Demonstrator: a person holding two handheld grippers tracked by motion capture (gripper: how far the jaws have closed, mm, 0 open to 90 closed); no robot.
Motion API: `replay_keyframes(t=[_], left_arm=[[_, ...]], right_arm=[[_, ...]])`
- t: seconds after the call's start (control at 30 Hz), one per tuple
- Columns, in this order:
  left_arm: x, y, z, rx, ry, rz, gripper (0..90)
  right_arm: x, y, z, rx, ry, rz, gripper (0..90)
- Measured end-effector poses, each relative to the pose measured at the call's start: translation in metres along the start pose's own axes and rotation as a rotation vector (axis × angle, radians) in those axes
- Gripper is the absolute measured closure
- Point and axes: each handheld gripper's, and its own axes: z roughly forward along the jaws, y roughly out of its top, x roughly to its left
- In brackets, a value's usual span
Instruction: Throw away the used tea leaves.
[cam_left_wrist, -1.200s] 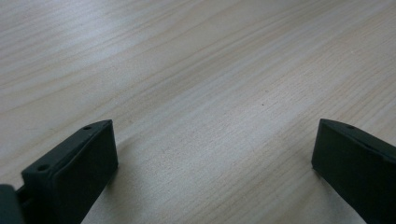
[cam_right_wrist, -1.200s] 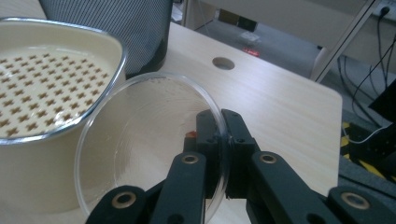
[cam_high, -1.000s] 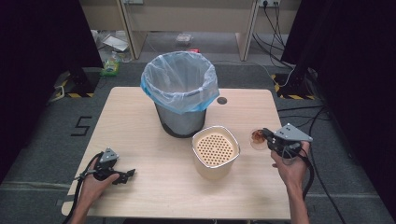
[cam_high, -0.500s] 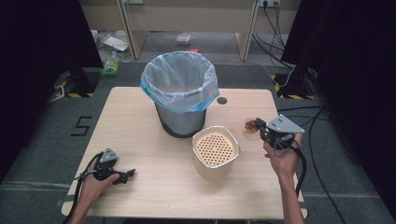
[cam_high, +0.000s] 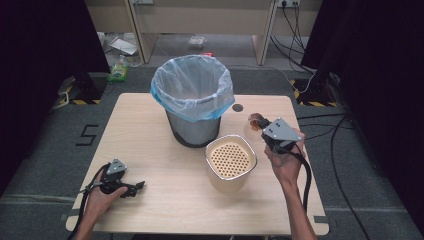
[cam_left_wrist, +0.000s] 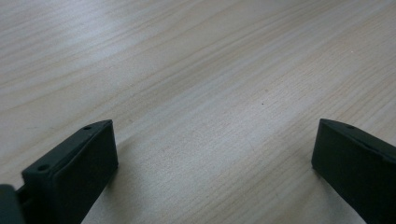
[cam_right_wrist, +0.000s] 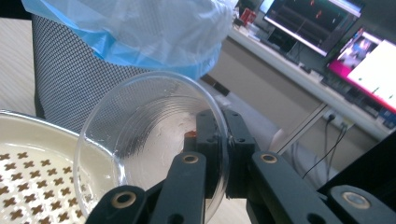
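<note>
My right gripper (cam_high: 262, 124) is shut on the rim of a clear plastic cup (cam_right_wrist: 149, 140), held in the air to the right of the bin and above the table's right side. In the right gripper view the cup's open mouth faces the camera, with a small reddish bit (cam_right_wrist: 189, 134) inside by the jaws. In the high view the cup (cam_high: 255, 122) looks brownish. The mesh waste bin (cam_high: 194, 102), lined with a blue plastic bag, stands at the table's centre back. My left gripper (cam_high: 136, 188) rests open on the wood at the front left, nothing between its jaws (cam_left_wrist: 210, 154).
A cream container with a perforated lid (cam_high: 230, 161) sits in front of the bin, left of my right hand. The wooden table (cam_high: 150, 150) has a round cable hole (cam_high: 237, 107) behind the cup. Cables trail off the right side.
My right gripper has carried the cup up and leftward, toward the bin. The left gripper has stayed put.
</note>
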Motion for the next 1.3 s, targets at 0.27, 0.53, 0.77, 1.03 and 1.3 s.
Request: replay_keyframes(t=[0.27,0.53,0.77,1.03,1.3], left_arm=[[0.000,0.000,0.000,0.000,0.000,0.000,0.0],[0.000,0.000,0.000,-0.001,0.001,-0.001,0.0],[0.000,0.000,0.000,0.000,0.000,-0.001,0.0],[0.000,0.000,0.000,0.000,0.001,0.000,0.0],[0.000,0.000,0.000,0.000,0.001,-0.001,0.0]], right_arm=[[0.020,0.009,0.007,-0.050,-0.060,-0.171,87.4],[0.035,0.014,0.004,-0.109,-0.111,-0.300,87.6],[0.061,0.015,0.005,-0.134,-0.188,-0.542,88.0],[0.076,0.008,0.008,-0.144,-0.228,-0.650,88.2],[0.091,0.003,0.007,-0.123,-0.263,-0.797,88.2]])
